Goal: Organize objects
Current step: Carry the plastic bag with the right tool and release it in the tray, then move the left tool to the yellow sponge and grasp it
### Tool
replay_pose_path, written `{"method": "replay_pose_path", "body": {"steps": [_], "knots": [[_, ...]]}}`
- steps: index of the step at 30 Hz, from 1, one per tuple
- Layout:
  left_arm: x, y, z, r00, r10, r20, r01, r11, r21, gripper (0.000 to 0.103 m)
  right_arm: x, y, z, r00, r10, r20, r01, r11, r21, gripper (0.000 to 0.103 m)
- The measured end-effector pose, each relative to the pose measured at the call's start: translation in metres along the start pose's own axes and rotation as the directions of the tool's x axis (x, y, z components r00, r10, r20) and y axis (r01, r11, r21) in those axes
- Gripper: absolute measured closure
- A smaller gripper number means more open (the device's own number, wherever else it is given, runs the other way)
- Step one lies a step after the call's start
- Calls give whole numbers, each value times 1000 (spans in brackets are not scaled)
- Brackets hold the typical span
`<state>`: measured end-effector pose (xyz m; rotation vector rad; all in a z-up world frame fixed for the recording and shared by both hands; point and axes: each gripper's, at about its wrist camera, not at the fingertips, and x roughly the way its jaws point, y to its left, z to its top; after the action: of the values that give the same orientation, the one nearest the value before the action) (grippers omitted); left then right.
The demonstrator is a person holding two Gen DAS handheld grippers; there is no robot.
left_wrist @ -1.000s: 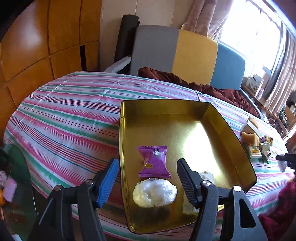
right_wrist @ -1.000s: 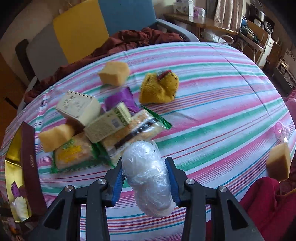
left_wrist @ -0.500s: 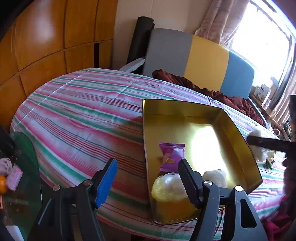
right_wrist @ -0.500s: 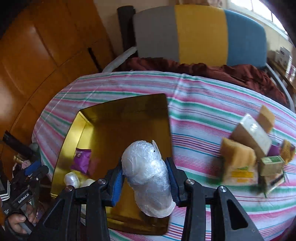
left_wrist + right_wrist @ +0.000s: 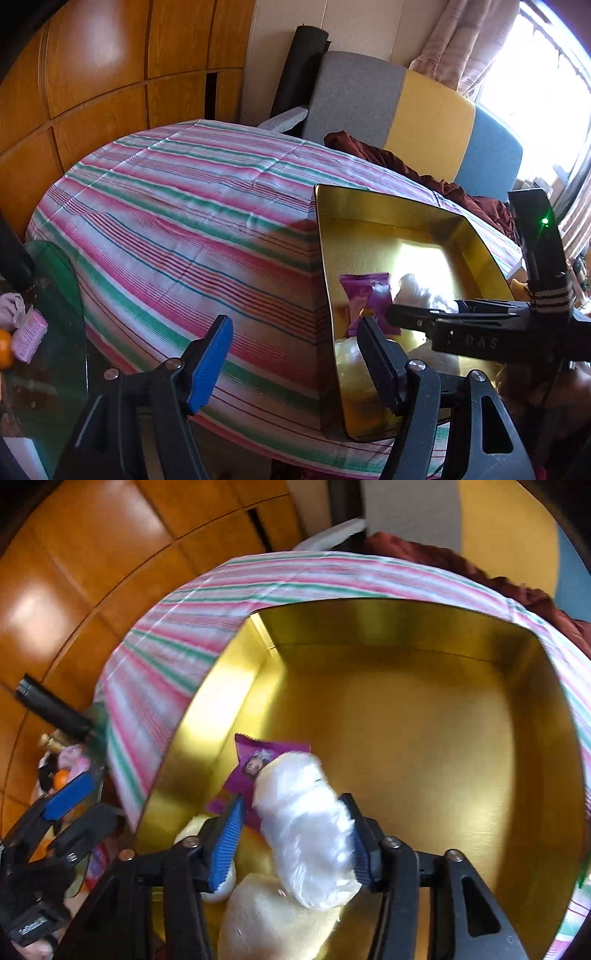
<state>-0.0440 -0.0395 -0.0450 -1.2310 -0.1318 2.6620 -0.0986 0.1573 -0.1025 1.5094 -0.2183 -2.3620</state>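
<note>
Left wrist view: my left gripper (image 5: 295, 363) fills the lower centre of the frame, fingers (image 5: 210, 363) apart w/ nothing between them; blue pad at lower left, black ribbed pad at lower centre-right. Under them, the striped tablecloth (image 5: 184, 229) covers the surface, and the gold tray (image 5: 325, 280) sits at centre right, its near left wall just behind my black pad. Inside the tray: a purple snack packet (image 5: 364, 291), and a pale wrapped item (image 5: 349, 350) near the bottom corner, partly hidden by my finger. My right gripper's black body enters from the right edge, over the tray.

Right wrist view: my right gripper (image 5: 295, 838) sits at bottom centre, over the tray (image 5: 443, 709), which fills most of the frame. Its fingers (image 5: 225, 845) are opening; a white plastic-wrapped bundle (image 5: 306, 819) is between them, in the lower centre. A gap shows beside the left blue pad; contact at the right pad is unclear (motion blur). The bundle overlaps the purple packet (image 5: 255, 760), which lies centre-left on the tray floor. A pale yellowish wrapped item (image 5: 266, 919) lies below the bundle at the bottom edge. Left gripper (image 5: 70, 812) appears at lower left, outside the tray.
</note>
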Motion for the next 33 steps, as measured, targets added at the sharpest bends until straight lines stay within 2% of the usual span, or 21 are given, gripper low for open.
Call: {"method": "replay_pose_path", "body": {"steps": [3, 5, 7, 17, 25, 28, 33], "knots": [[1, 0, 0, 1000, 4, 1, -4, 1000, 0, 33, -2, -2, -3, 1000, 17, -1, -17, 1000, 0, 40], [-1, -1, 1, 1000, 6, 7, -6, 1000, 1, 32, -7, -6, -4, 1000, 19, 9, -19, 1000, 11, 30], [-2, -2, 1, 1000, 6, 11, -6, 1000, 5, 32, -16, -8, -6, 999, 17, 30, -17, 1000, 14, 25], [-6, -22, 5, 1000, -3, 15, 2, 998, 64, 27, -80, -37, -19, 980, -91, 175, 85, 995, 43, 19], [-7, -53, 10, 999, -40, 4, 39, 991, 128, 24, -143, -115, -43, 943, -223, 248, 170, 961, 218, 18], [-10, -70, 12, 998, -65, 4, 63, 984, 169, 24, -168, -153, -55, 927, -296, 230, 225, 931, 288, 18], [-13, -104, 16, 995, -101, 4, 97, 964, 246, 24, -210, -223, -78, 883, -429, 191, 326, 853, 407, 18]]}}
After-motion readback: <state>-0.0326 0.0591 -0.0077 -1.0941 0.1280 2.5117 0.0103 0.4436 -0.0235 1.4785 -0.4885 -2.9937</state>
